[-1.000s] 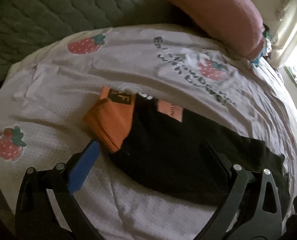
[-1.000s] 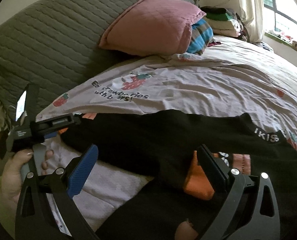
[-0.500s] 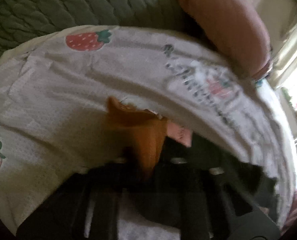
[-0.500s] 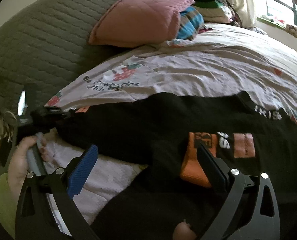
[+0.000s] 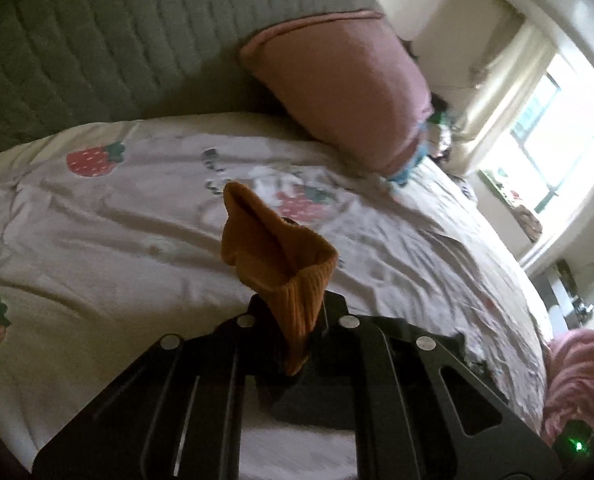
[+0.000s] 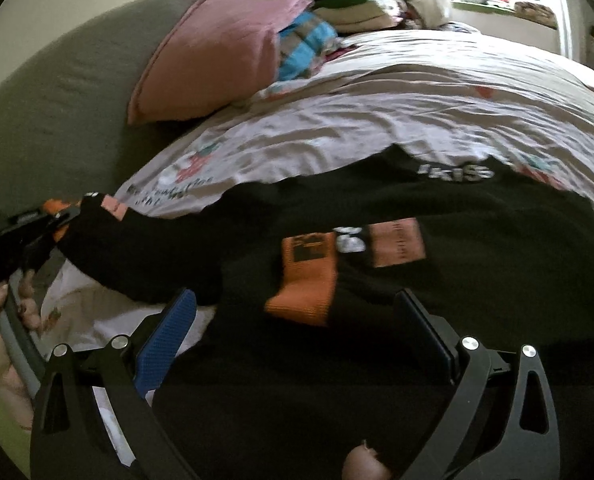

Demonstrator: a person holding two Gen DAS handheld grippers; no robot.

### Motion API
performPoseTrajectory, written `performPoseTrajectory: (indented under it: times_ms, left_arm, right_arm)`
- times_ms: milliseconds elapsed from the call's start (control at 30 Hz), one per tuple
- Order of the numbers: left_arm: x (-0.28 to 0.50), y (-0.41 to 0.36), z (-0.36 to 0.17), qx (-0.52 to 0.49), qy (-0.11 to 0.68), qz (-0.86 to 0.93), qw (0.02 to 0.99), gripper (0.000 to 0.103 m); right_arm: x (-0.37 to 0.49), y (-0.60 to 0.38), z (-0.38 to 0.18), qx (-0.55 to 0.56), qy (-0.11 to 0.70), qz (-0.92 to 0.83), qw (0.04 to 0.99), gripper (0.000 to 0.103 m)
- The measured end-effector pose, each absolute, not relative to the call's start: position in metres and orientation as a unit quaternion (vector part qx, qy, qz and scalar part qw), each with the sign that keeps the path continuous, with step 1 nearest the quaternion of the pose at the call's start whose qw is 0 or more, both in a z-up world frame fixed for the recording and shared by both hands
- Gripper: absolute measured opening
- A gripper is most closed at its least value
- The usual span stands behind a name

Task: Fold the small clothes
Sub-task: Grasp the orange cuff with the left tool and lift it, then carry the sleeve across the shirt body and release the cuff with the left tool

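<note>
The sweater (image 6: 437, 240) is black with orange cuffs (image 5: 281, 264) and pink patches. The bedsheet (image 5: 97, 240) is pale lilac with red strawberries; the pillow (image 6: 217, 48) is pink, the headboard (image 5: 97, 40) grey-green.

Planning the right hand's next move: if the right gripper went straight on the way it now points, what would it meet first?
Most likely the black garment: the open right gripper points down at it, with the orange cuff just ahead between its jaws. Depth is unclear.
</note>
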State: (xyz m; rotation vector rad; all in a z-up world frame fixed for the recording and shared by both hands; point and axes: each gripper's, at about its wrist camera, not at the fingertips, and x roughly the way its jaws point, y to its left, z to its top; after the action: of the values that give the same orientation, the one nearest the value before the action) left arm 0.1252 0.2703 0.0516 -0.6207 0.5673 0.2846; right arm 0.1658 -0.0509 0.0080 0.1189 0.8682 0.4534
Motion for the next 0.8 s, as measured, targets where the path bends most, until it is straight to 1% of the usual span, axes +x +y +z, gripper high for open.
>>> performPoseTrajectory:
  times_ms: [267, 467, 800]
  left_arm:
    - [0.132, 0.22, 0.071, -0.266, 0.283, 0.085, 0.918, 0.003]
    - [0.142, 0.191, 0.079, -0.265, 0.29, 0.041, 0.919, 0.003]
    - [0.155, 0.122, 0.103, -0.239, 0.29, -0.026, 0.926, 0.003]
  right_arm:
    - [0.159, -0.131, 0.025, 0.108, 0.395, 0.172, 0.896, 0.098]
    - [0.152, -0.189, 0.027, 0.147, 0.385, 0.132, 0.902, 0.098]
    - [0.138, -0.255, 0.029, 0.193, 0.363, 0.096, 0.906, 0.098]
